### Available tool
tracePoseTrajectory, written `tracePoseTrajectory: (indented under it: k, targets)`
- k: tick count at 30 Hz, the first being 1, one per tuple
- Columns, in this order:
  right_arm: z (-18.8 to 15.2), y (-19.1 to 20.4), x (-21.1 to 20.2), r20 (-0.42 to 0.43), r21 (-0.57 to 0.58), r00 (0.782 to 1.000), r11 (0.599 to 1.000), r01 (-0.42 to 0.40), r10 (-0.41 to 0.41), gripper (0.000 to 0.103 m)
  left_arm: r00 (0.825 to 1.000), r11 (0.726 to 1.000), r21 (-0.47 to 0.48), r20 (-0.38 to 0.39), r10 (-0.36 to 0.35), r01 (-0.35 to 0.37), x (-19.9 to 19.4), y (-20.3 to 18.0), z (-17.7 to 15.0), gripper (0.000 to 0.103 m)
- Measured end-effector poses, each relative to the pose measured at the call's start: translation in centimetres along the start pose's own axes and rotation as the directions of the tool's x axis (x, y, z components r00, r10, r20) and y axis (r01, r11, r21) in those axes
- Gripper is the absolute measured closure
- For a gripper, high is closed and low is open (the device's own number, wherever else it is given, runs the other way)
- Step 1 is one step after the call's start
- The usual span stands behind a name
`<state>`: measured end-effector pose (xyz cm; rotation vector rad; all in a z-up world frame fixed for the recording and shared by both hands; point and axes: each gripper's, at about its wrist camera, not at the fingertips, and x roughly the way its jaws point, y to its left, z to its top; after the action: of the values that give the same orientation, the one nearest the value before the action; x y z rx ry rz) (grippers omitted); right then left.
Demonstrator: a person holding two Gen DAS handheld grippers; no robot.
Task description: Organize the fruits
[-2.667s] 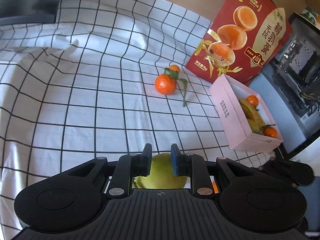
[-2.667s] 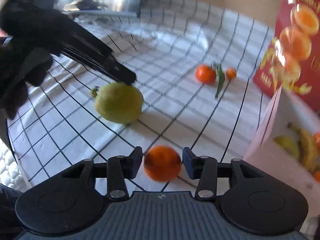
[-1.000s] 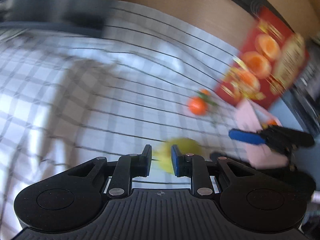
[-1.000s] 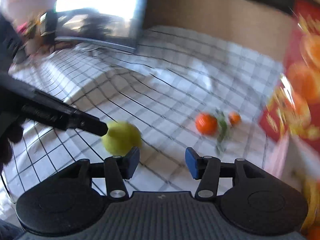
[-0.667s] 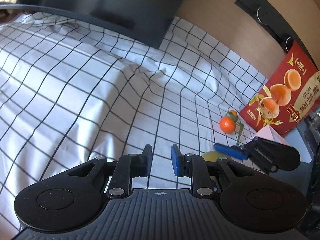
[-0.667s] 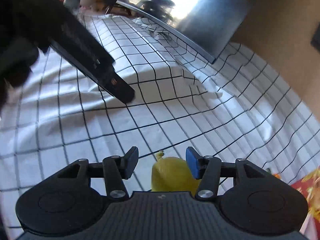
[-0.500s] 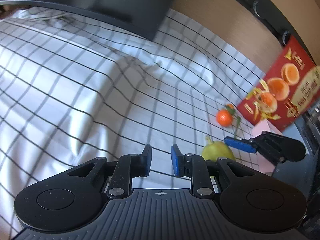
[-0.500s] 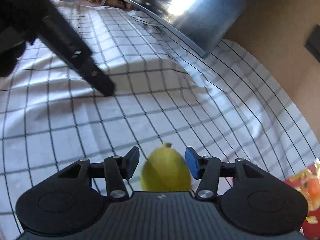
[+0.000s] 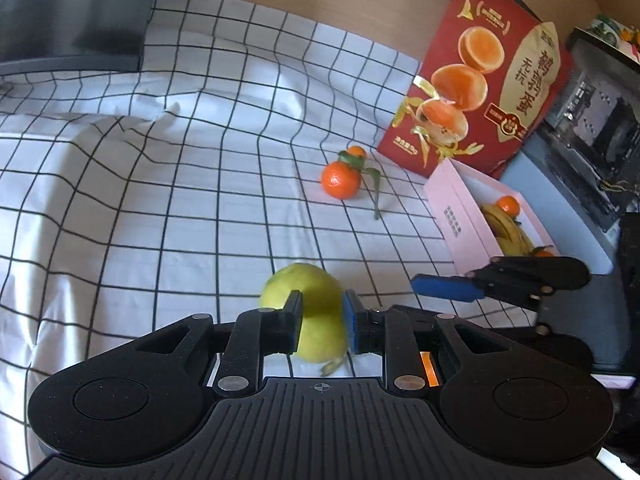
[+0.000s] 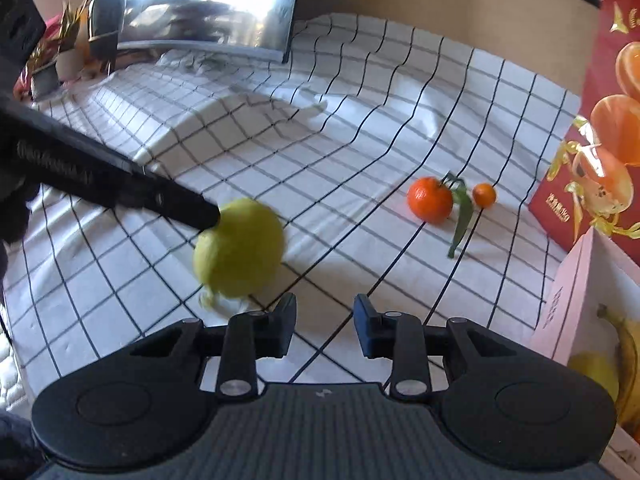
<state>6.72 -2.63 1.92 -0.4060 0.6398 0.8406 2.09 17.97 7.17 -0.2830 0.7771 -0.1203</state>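
L hand-held gripper point(image 9: 321, 317) fingers w/ narrow gap – green pear point(image 9: 310, 312) right behind, grip unclear; R hand-held gripper point(image 10: 325, 325) spread, holding nothing.

The left gripper point(image 9: 320, 322) has narrowly parted jaws; the right gripper point(image 10: 325, 326) gapes wide, holding nothing.

Black ribbed grippers — blue pads point(image 9: 349, 312), silver screws

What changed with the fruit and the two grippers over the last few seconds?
The right gripper let go of the orange it was carrying; its jaws now stand open and empty. The pear rolled on the cloth and is blurred, beside the left gripper, whose fingers frame it. The two tangerines, pink box and red carton stayed put.
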Motion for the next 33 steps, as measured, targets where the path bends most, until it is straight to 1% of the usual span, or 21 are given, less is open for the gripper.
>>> tracePoseTrajectory:
  k: [1,3,4,5,6,9,11,14,17,20,22,28,33]
  targets:
    - [0.1,0.0,-0.3,0.012,-0.003,1.0,1.0,-0.003,0.003,0.071,1.0,1.0,-0.008,0.0,-0.001,0.001,0.2,0.2,0.1,0.078]
    - [0.4,0.3,-1.0,0.042,-0.026,0.999,1.0,-0.011,0.012,0.066,1.0,1.0,-0.018,0.008,0.001,-0.001,0.6,0.4,0.5,0.078]
    - [0.5,0.5,-1.3,0.051,-0.041,0.999,0.999,-0.015,0.017,0.055,1.0,1.0,-0.023,0.008,-0.004,0.005,0.8,0.5,0.7,0.078]
    - [0.5,0.7,-1.4,0.057,-0.052,0.998,0.998,-0.019,0.022,0.048,1.0,0.999,-0.029,0.007,-0.014,0.015,1.1,0.6,1.0,0.078]
    - [0.6,0.9,-1.5,0.063,-0.056,0.998,0.998,-0.025,0.029,0.048,1.0,0.999,-0.038,0.008,-0.027,0.028,1.3,0.7,1.2,0.078]
    - [0.8,1.4,-0.9,0.051,-0.011,0.995,0.996,-0.085,0.086,0.048,1.0,0.998,-0.061,0.01,-0.024,0.024,1.7,1.2,1.9,0.078]
    - [1.1,1.5,-0.1,0.046,0.026,0.994,0.995,-0.1,0.099,0.048,1.0,0.998,-0.066,0.005,-0.018,0.018,1.9,1.5,2.2,0.078]
    - [1.2,1.5,2.1,0.026,0.078,0.996,0.993,-0.092,0.09,0.048,1.0,0.997,-0.075,-0.014,-0.013,0.012,2.4,2.1,2.4,0.078]
    - [1.4,1.3,3.9,0.015,0.132,0.995,0.986,-0.1,0.099,0.049,1.0,0.997,-0.082,-0.019,-0.007,0.005,2.6,2.8,2.5,0.078]
    - [2.1,0.9,4.3,0.036,0.15,0.997,0.986,-0.073,0.069,0.057,1.0,0.996,-0.091,-0.018,-0.008,0.006,2.9,3.6,2.7,0.078]
    - [2.8,0.7,4.2,0.052,0.142,0.996,0.986,-0.083,0.076,0.06,1.0,0.995,-0.096,-0.011,-0.003,0.002,2.9,4.1,2.9,0.078]
    - [5.3,1.9,4.6,0.088,0.032,0.995,0.998,-0.05,0.047,0.06,1.0,0.994,-0.108,0.007,0.017,-0.016,2.6,5.7,3.9,0.078]
    - [7.0,3.1,4.5,0.112,-0.021,0.99,0.996,-0.081,0.083,0.06,0.999,0.99,-0.137,0.016,0.038,-0.036,1.9,7.5,4.1,0.079]
